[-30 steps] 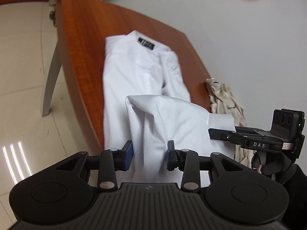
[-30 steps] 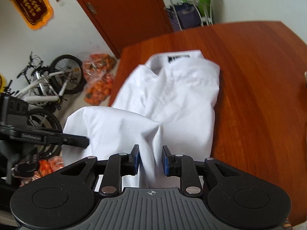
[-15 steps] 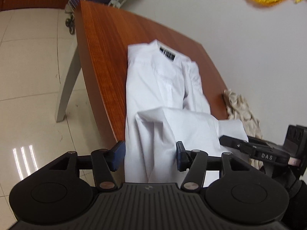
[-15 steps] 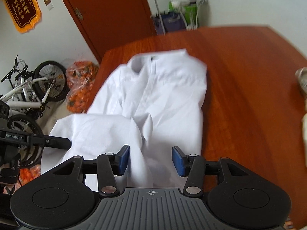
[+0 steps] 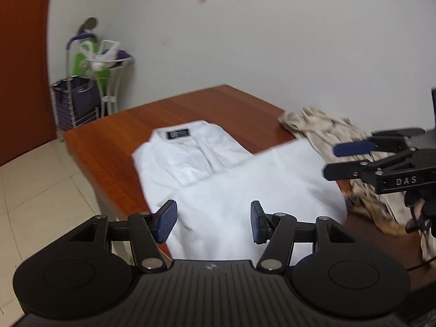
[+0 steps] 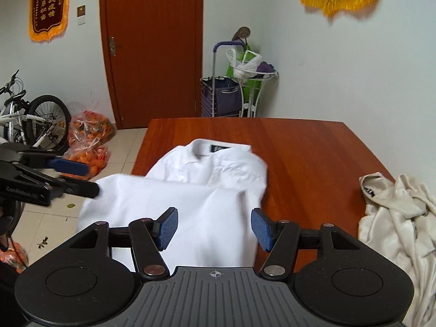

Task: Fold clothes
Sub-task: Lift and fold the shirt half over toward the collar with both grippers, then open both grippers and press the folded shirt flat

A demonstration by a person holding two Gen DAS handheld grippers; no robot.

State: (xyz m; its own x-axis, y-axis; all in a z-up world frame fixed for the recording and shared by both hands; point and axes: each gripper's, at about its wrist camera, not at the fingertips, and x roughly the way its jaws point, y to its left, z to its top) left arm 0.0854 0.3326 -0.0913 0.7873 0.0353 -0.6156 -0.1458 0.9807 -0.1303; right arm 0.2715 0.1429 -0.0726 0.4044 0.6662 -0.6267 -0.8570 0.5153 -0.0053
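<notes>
White shirt [image 5: 218, 179], lower half folded over, collar up, on wooden table

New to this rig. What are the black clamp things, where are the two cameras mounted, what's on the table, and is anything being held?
There is no robot arm here: a person holds a two-finger clamp in each hand, and each clamp carries a wide-angle camera looking forward along its fingers. So each picture shows its own clamp at the bottom edge and the other one off to the side.

In the left wrist view, the left gripper is at the bottom and the right gripper comes in from the right. In the right wrist view, the right gripper is at the bottom.

On the wooden table lies a white shirt, collar away from the cameras, with its near part folded up over the body. A crumpled beige garment sits to its right.

Nothing is held: both sets of jaws have just been opening and stand apart, with the shirt lying free below them.
</notes>
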